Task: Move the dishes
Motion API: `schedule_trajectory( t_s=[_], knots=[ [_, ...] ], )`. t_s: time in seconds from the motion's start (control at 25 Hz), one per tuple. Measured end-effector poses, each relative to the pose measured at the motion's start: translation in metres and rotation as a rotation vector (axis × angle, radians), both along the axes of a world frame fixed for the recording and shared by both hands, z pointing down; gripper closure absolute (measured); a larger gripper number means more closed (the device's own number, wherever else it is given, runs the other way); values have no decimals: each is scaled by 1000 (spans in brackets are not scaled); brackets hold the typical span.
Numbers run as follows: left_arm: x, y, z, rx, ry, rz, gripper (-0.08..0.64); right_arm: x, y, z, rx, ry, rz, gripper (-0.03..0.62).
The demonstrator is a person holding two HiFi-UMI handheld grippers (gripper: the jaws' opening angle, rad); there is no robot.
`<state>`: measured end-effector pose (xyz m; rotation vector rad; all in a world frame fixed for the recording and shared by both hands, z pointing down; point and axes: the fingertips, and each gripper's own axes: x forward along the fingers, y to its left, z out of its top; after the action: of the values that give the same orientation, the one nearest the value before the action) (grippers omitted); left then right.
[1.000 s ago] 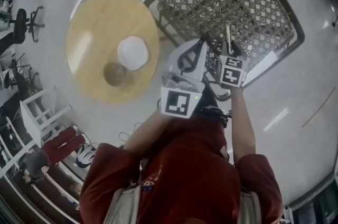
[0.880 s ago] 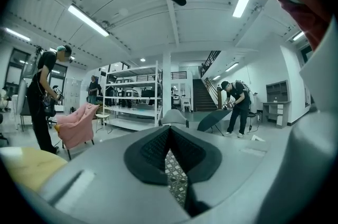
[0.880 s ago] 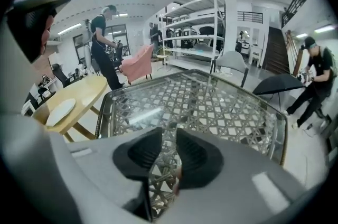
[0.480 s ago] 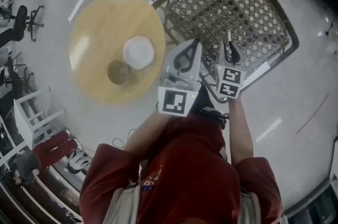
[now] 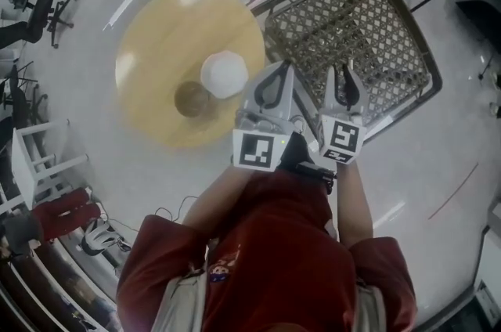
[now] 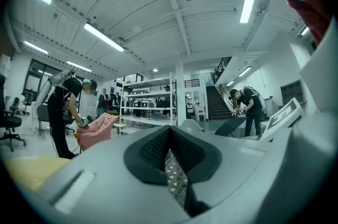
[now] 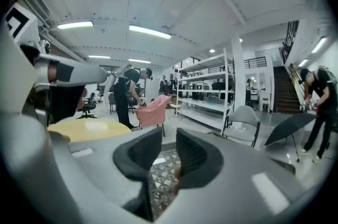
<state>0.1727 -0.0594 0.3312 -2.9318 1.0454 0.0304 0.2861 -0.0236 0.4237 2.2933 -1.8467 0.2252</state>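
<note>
Round wooden table (image 5: 168, 41), white dish (image 5: 225, 74) just beside brown bowl (image 5: 191, 99) on it (contents of either not discernible), left gripper (image 5: 280, 70) jaws pressed together on nothing, right gripper (image 5: 344, 72) jaws parted, nothing between them, both held over woven lattice seat (image 5: 368, 25).

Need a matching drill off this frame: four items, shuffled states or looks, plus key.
Things:
1. left hand-held gripper
2. right hand-held gripper
3. round table
4. lattice panel

States:
A. jaws apart, nothing between them
B. pale wood, bears a white dish and a brown dish
C. jaws together, nothing held
D. dark diamond weave in a dark frame

Pairs: 1-C, 2-A, 3-B, 4-D
</note>
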Motion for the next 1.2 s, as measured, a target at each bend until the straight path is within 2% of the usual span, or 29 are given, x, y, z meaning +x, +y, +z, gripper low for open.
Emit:
schedule_trajectory(
  t_s=[0.2, 0.36, 0.64, 0.84, 1.2],
  knots=[
    [-30, 0, -7, 16, 7, -35, 554, -28, -4, -32, 86, 21, -36, 502],
    [-51, -7, -12, 27, 20, -94, 554, -47, -14, -44, 77, 40, -95, 502],
    [-113, -12, -15, 52, 9, -215, 554, -110, -32, -51, 97, 67, -218, 502],
    [-165, -19, -16, 75, -6, -312, 554, -164, -48, -67, 177, 79, -327, 502],
    [-244, -18, -13, 66, -18, -480, 554, -238, -65, -63, 167, 35, -477, 502]
  ],
)
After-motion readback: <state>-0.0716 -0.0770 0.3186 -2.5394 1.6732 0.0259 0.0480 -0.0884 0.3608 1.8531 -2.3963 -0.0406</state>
